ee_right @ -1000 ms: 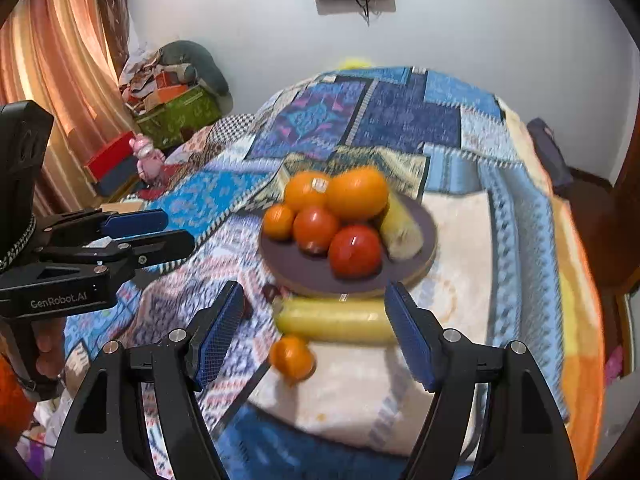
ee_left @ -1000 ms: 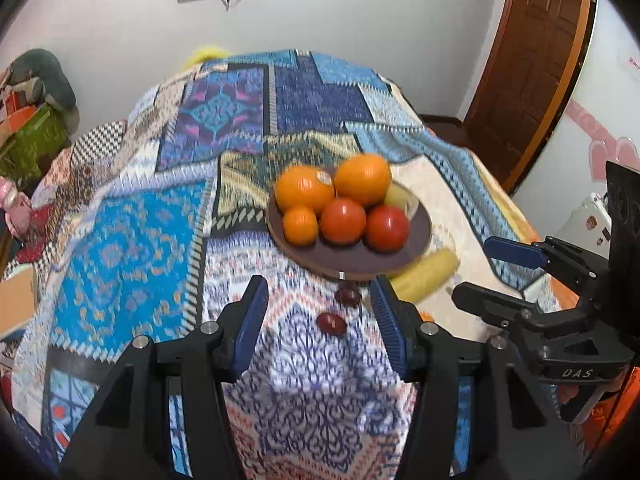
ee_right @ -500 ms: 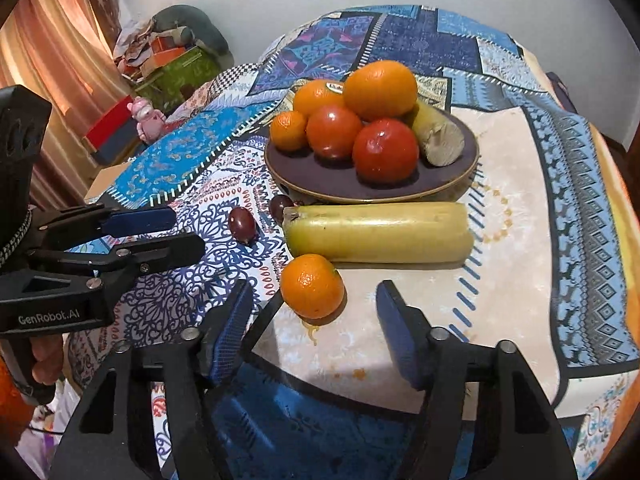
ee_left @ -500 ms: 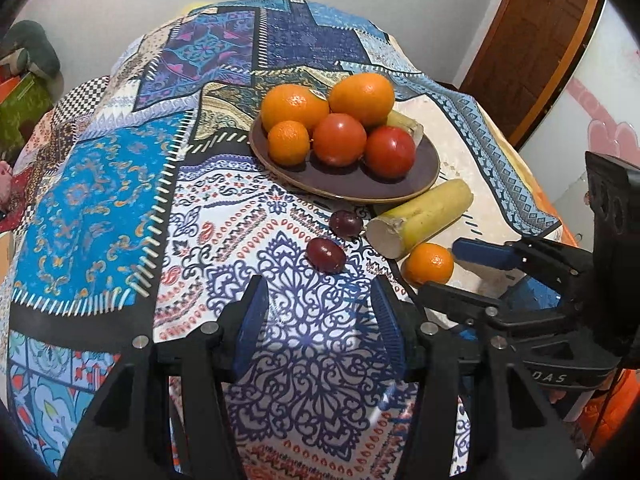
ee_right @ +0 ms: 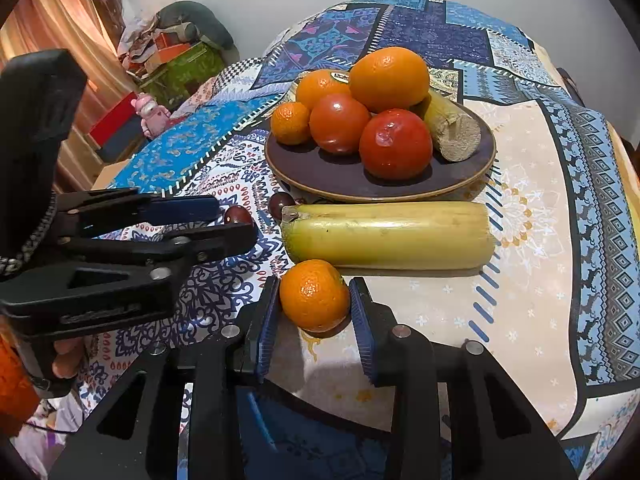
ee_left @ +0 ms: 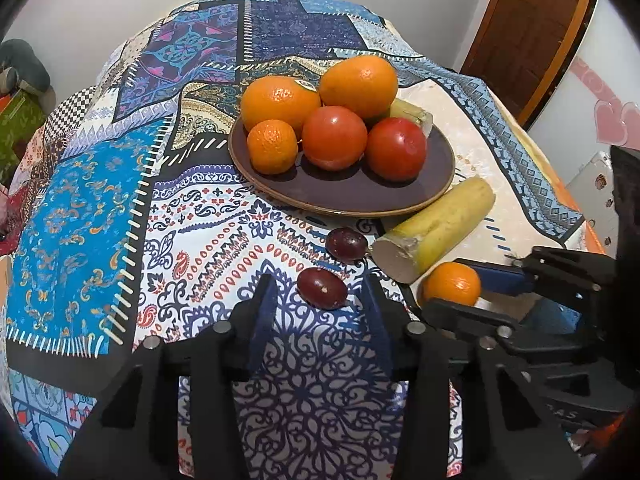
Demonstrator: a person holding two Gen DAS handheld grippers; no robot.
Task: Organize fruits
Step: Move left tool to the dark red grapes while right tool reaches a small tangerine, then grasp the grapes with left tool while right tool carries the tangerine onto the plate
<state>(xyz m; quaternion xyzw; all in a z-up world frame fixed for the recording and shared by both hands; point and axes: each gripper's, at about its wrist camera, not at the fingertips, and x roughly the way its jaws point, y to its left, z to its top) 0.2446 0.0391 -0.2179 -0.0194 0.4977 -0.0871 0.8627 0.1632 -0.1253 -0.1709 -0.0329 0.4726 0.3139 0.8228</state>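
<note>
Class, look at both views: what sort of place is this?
Probably a lived-in room at home: a patchwork cloth covers the surface, a wooden door stands behind, and curtains hang beside piled belongings.

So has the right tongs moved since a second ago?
Yes. The right tongs came forward and down toward the plate, and closed in: the small orange now sits between its pads, beside the long banana.

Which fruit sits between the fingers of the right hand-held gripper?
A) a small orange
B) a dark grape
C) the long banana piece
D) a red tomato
A: the right hand-held gripper straddles the small orange on the cloth, in front of the long banana piece.
</note>
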